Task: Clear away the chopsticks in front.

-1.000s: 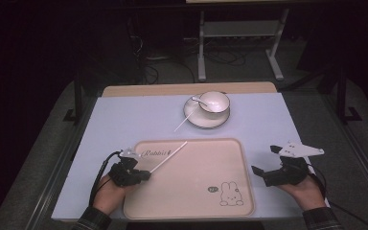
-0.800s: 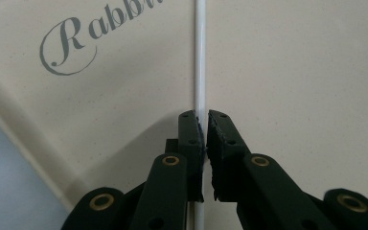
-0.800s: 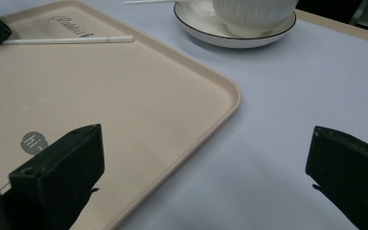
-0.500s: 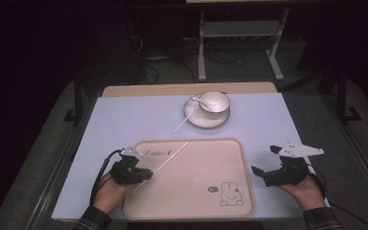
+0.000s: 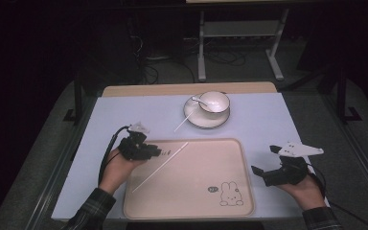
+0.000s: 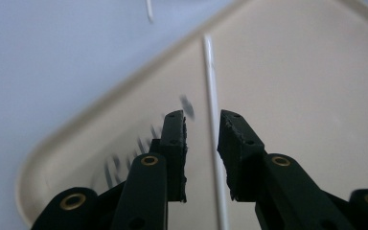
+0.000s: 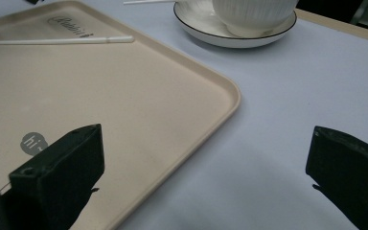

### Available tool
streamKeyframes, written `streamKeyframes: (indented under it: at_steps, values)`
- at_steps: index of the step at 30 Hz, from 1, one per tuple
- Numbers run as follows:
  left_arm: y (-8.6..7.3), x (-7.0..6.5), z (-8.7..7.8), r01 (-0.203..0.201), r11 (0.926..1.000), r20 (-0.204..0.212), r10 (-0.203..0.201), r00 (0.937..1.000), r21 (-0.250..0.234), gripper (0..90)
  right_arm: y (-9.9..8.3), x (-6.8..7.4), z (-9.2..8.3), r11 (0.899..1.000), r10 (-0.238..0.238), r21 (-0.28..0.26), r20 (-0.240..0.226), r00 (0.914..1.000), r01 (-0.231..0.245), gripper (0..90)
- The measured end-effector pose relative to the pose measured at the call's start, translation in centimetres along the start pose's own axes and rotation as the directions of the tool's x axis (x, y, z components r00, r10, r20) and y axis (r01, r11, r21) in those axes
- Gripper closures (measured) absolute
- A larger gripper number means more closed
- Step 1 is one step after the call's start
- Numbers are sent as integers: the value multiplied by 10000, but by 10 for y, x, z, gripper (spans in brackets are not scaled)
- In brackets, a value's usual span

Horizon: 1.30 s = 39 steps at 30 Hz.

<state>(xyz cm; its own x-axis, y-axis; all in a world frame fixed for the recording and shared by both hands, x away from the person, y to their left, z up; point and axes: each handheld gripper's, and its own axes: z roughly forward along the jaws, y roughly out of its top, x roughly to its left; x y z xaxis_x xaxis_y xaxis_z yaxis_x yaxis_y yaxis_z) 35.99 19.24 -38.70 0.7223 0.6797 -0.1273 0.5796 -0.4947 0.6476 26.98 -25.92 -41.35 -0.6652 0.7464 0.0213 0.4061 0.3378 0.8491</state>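
At the left of the high view the left gripper [image 5: 154,153], black with a cable trailing back over the wrist, is held in the person's left hand [image 5: 117,167] over the near-left corner of the beige rectangular plastic tray [image 5: 235,158]. In the left gripper view its jaws stand a little apart, released, with nothing pinched between them. The long thin white stick [image 6: 214,103] lies flat on the tray under the gap between the jaws, closer to the right-hand jaw in that view, and runs on ahead of the tips toward the tray's rim; whether either jaw touches it I cannot tell. Blurred dark lettering [image 6: 124,160] on the tray sits just under the other jaw.

Ahead of that gripper and further to the right, beyond the tray's far edge, a white ribbed ceramic cup [image 5: 214,102] stands on a white saucer with a dark rim line [image 5: 191,115] on the pale lilac table mat [image 5: 124,115]. A white spoon [image 5: 199,101] rests in the cup, and a second thin white stick [image 5: 183,122] leans from the mat onto the saucer's near-left edge.

On the tray's near-right part is a printed white rabbit [image 5: 230,194] beside a small grey "hi" bubble [image 7: 30,142].

At the right, the right gripper [image 5: 259,173], black with a grey three-cornered plate on top, is held in the right hand [image 5: 306,189] just off the tray's right edge. Its jaws are spread wide and hold nothing, one over the tray's corner area, the other over bare mat
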Motion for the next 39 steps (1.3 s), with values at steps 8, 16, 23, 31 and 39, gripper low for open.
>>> streamKeyframes:
  at_steps: [8,16,23,31,39]
  values:
    - [70,12,32,-416,9972,-361,394,9986,-620,764,-1,-1,-1,10000,62,-59,-33,10000,-62,0]
    - [104,26,76,-617,9969,-560,589,9967,-495,770,-1,-2,-2,9998,127,-122,-102,9999,-128,0]
    - [118,38,115,-599,9966,-514,570,9970,-566,768,-3,-4,-2,9996,222,-158,-138,9997,-224,0]
    - [120,41,131,-524,9981,-568,504,9971,-339,744,-3,-5,-2,9995,258,-192,-183,9995,-261,0]
    - [120,40,147,-468,9989,-755,464,9961,-28,769,-2,-5,-3,9992,303,-237,-206,9993,-308,0]
